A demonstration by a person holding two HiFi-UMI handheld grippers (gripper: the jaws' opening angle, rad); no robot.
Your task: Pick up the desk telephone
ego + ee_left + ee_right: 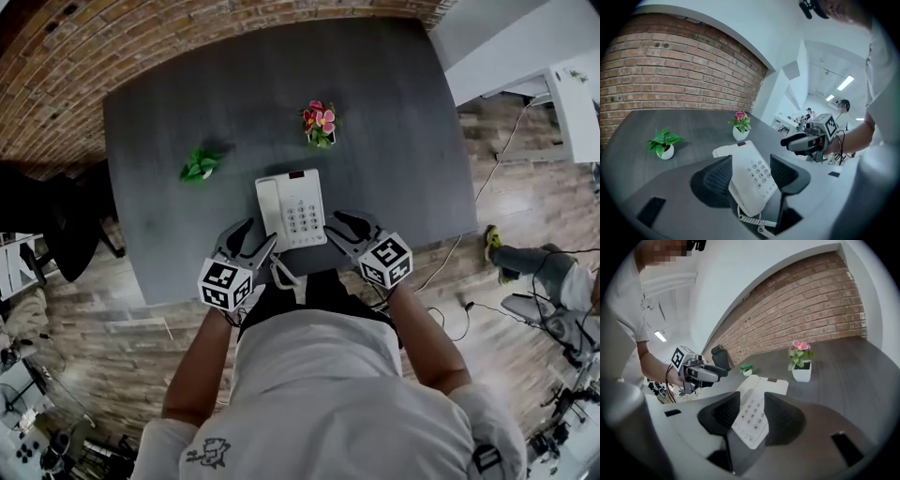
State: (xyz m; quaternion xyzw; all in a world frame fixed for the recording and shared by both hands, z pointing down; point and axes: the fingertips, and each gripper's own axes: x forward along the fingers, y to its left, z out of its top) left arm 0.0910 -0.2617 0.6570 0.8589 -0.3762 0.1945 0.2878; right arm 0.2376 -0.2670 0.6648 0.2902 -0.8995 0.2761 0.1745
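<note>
The white desk telephone (292,208) lies flat on the dark grey table (394,141), close to its near edge, with the handset on its left side and the keypad on the right. My left gripper (251,242) is at the phone's near left corner, jaws apart. My right gripper (340,230) is at the near right corner, jaws also apart. In the left gripper view the phone (752,180) shows in the gap between the two pads, and no pad presses on it. The right gripper view shows the keypad (752,416) between its pads, likewise ungripped.
A pot of pink flowers (319,122) stands behind the phone and a small green plant (200,166) to its back left. The phone's coiled cord (281,274) hangs over the near table edge. A black chair (66,225) is at the left, and cables lie on the floor (487,187).
</note>
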